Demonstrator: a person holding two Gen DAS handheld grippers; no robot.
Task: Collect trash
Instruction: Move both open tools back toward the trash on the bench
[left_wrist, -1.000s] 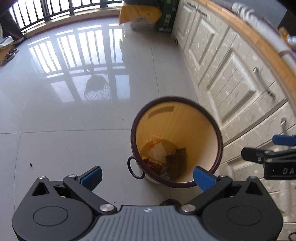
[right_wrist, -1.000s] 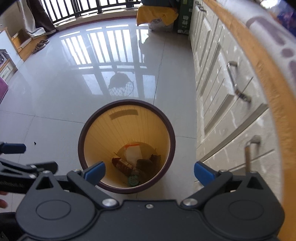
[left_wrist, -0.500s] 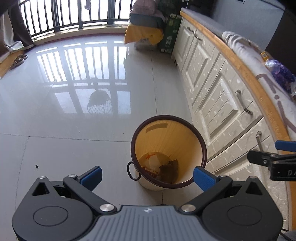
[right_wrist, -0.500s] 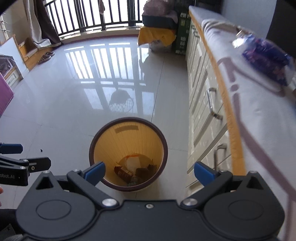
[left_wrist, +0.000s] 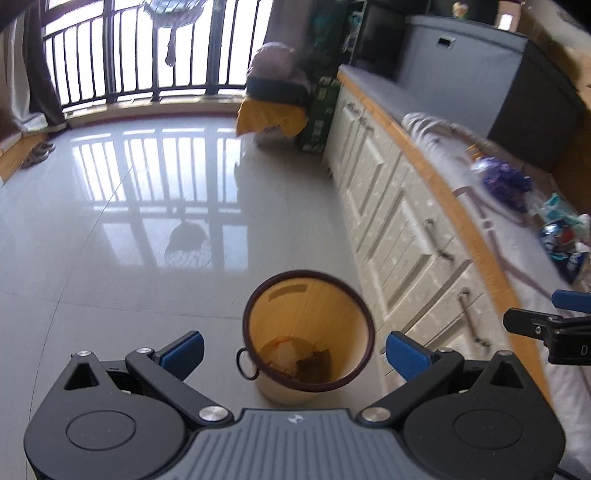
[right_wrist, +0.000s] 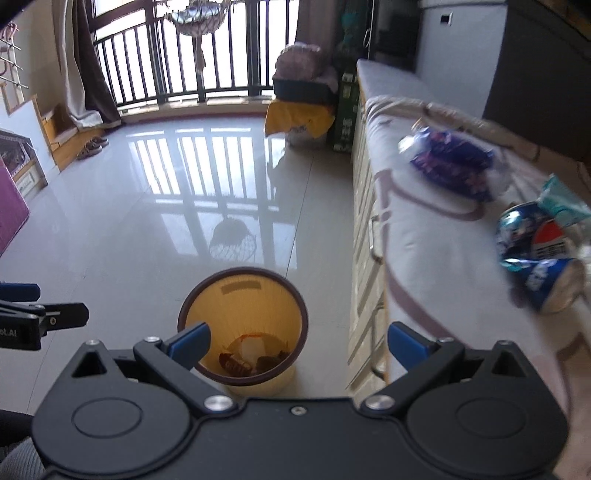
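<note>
Trash bin (left_wrist: 309, 332) sat on the tiled floor (left_wrist: 129, 240), just beside the white cabinet fronts (left_wrist: 399, 221), rim dark, inside yellow. A few wrappers and scraps (right_wrist: 251, 356) lay at the bin's bottom. Left gripper (left_wrist: 294, 352) hovered above the bin, jaws spread wide, nothing between them. Right gripper (right_wrist: 298, 341) likewise above the bin, jaws wide, empty; the bin showed between its fingers toward the left one. Up and right of the bin, on the cloth-covered countertop (right_wrist: 424, 240): crushed blue cans (right_wrist: 532, 251), a teal packet (right_wrist: 561, 203) touching them, and a purple-blue wrapper (right_wrist: 450, 162) farther from the bin. Far behind the bin, a yellow cloth (left_wrist: 271, 116) draped over a box near the balcony railing (left_wrist: 129, 55).
</note>
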